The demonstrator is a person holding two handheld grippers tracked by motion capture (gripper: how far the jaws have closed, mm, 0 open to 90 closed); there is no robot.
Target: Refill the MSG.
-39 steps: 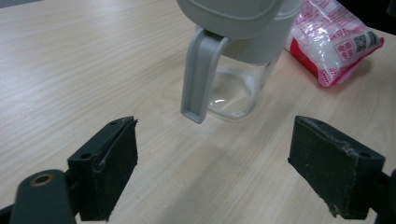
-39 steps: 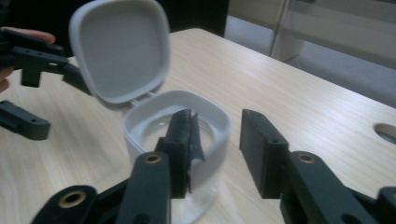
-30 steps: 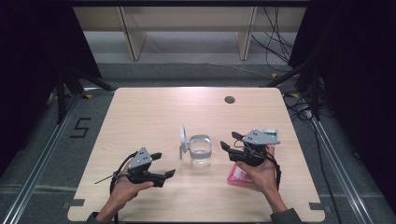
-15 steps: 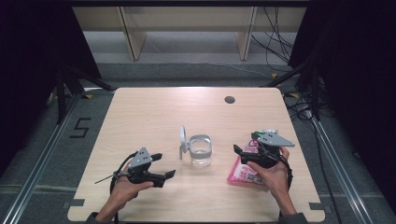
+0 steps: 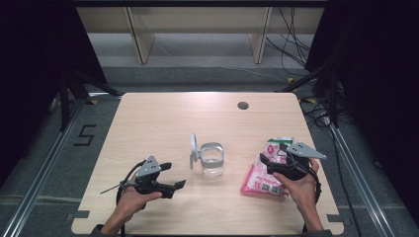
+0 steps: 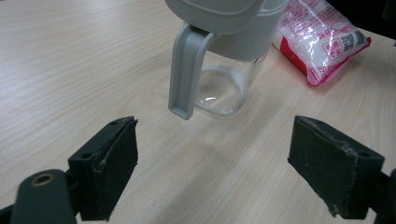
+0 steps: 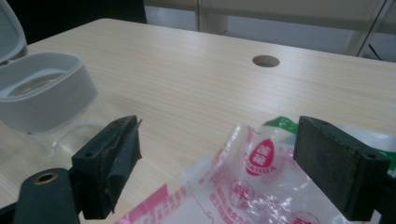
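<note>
The left claw (image 5: 173, 177) rests low on the near left of the pale wood-grain worktop (image 5: 148, 123), jaws spread wide and empty, aimed right at the jar. The right claw (image 5: 272, 157) hovers wide open, gripping nothing, over the crinkly pink-and-white plastic packet (image 5: 259, 180) at near right. Between them stands a clear glass jar (image 5: 212, 162) with a grey collar and its flip lid (image 5: 193, 148) open.

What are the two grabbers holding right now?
Nothing. The left gripper is open in front of the clear jar, and the right gripper is open above the pink bag, with its jaws apart and not gripping it.
</note>
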